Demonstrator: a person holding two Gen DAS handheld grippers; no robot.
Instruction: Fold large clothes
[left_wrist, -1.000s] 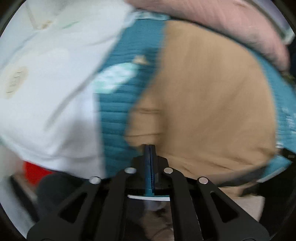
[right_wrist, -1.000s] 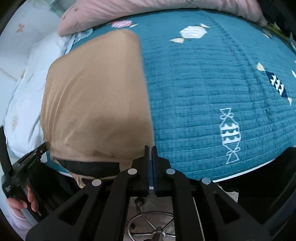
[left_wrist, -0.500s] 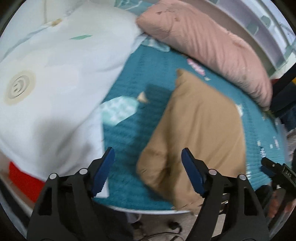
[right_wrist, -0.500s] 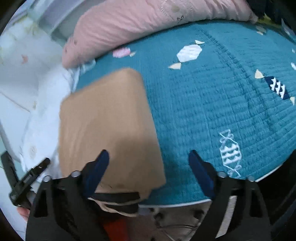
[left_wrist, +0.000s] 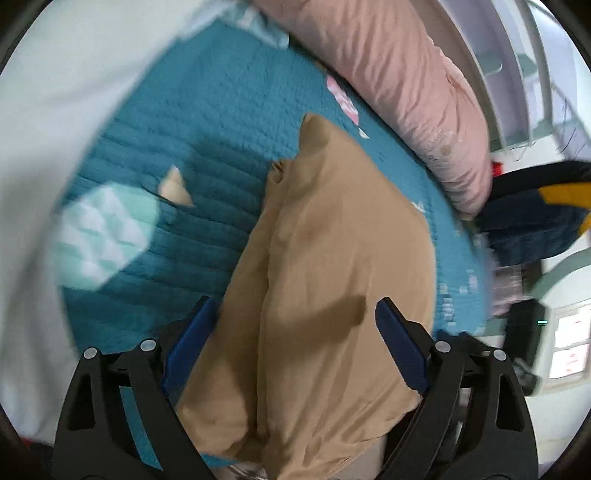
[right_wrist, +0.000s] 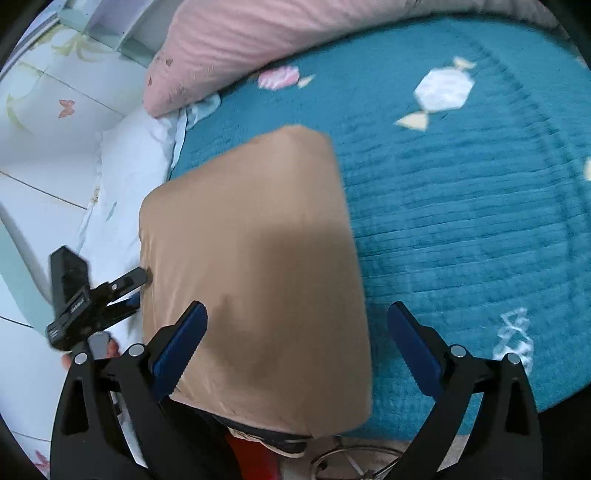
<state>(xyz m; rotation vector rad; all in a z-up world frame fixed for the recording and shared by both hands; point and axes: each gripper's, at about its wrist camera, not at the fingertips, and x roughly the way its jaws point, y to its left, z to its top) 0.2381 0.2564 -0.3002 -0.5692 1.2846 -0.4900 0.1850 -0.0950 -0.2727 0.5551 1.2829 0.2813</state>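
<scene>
A tan garment (left_wrist: 332, 280) lies folded into a rough rectangle on the teal quilted bedspread (left_wrist: 192, 122), its near end hanging over the bed's front edge. It also shows in the right wrist view (right_wrist: 255, 269). My left gripper (left_wrist: 295, 332) is open above the garment's near end, one blue pad on each side, holding nothing. My right gripper (right_wrist: 295, 343) is open above the near part of the garment, empty. The left gripper also shows in the right wrist view (right_wrist: 96, 295), at the garment's left edge.
A pink pillow (left_wrist: 399, 81) lies along the back of the bed, also in the right wrist view (right_wrist: 266, 40). A white duvet (left_wrist: 48, 110) lies left of the garment. Dark blue and yellow fabric (left_wrist: 535, 214) sits at the right. A metal chair base (right_wrist: 354, 461) is below the bed edge.
Both grippers were shut at the garment's near edge a second ago. They have opened and let go of it, and both have pulled back and up from the bed.
</scene>
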